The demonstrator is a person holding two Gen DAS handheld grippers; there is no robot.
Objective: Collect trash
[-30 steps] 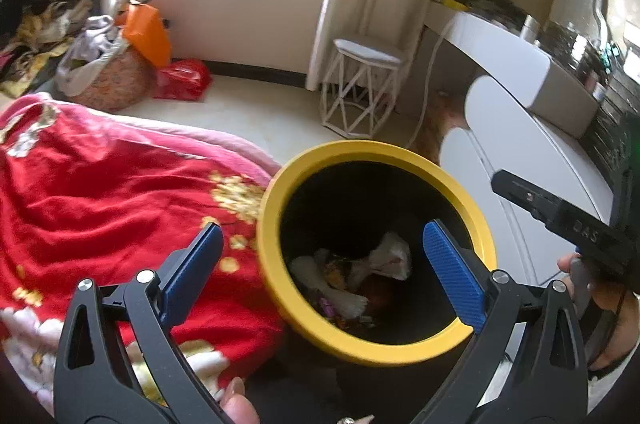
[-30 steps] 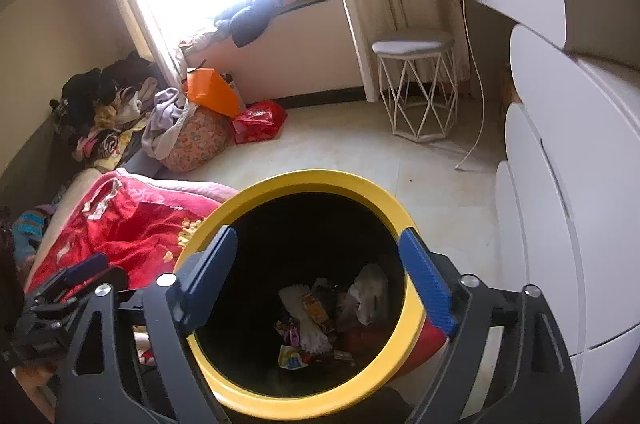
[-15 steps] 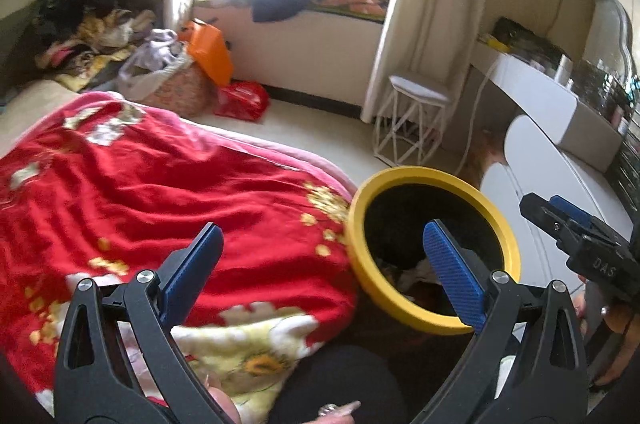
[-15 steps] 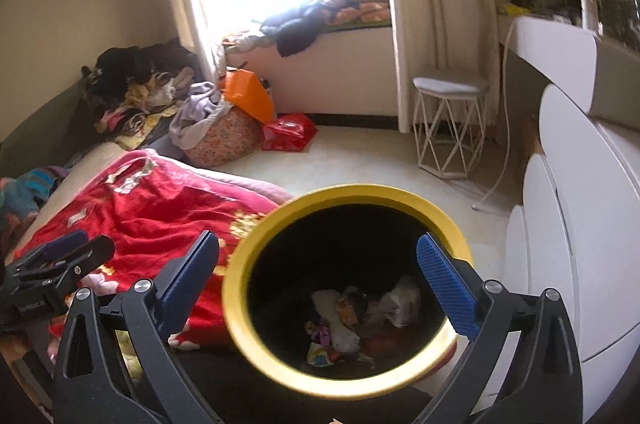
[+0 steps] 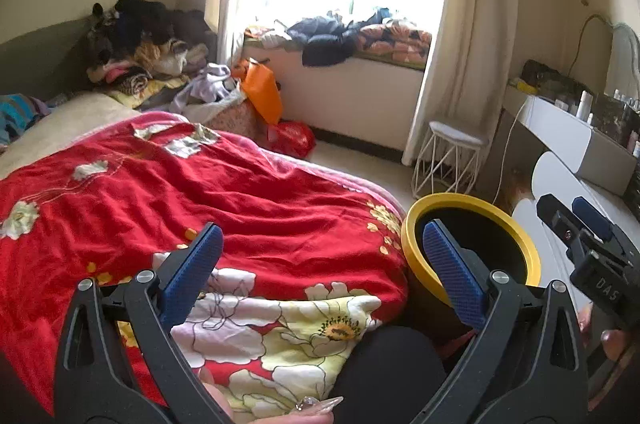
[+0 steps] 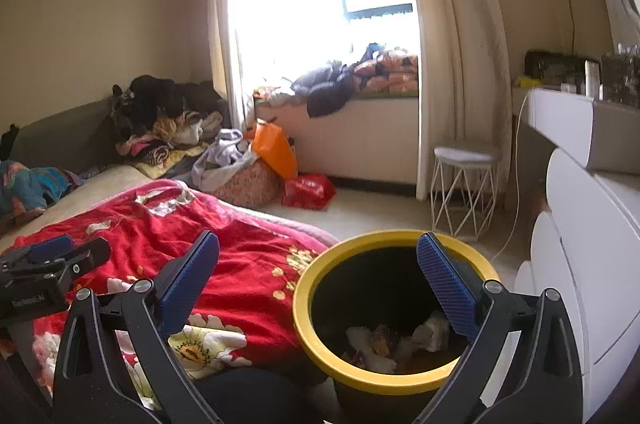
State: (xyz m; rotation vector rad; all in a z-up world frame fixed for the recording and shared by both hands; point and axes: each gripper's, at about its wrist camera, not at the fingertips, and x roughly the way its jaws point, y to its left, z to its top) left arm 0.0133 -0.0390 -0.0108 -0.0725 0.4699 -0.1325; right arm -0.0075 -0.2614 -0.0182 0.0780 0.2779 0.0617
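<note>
Both claws gape empty: left claw (image 5: 320,264) over the red blanket (image 5: 200,192), right claw (image 6: 318,270) above the yellow-rimmed bin (image 6: 316,340) holding what looks like crumpled trash (image 6: 394,342).

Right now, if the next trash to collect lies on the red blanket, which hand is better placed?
Left. The left gripper faces the red blanket, jaws open and empty. The right gripper, also open and empty, faces the yellow-rimmed bin. No trash shows on the blanket.

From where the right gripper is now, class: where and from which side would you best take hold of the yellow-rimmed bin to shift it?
Grip the yellow rim of the bin, coming from above, one finger inside and one outside. The bin stands upright with its mouth open, and its body looks too wide for the open right gripper to span.
</note>
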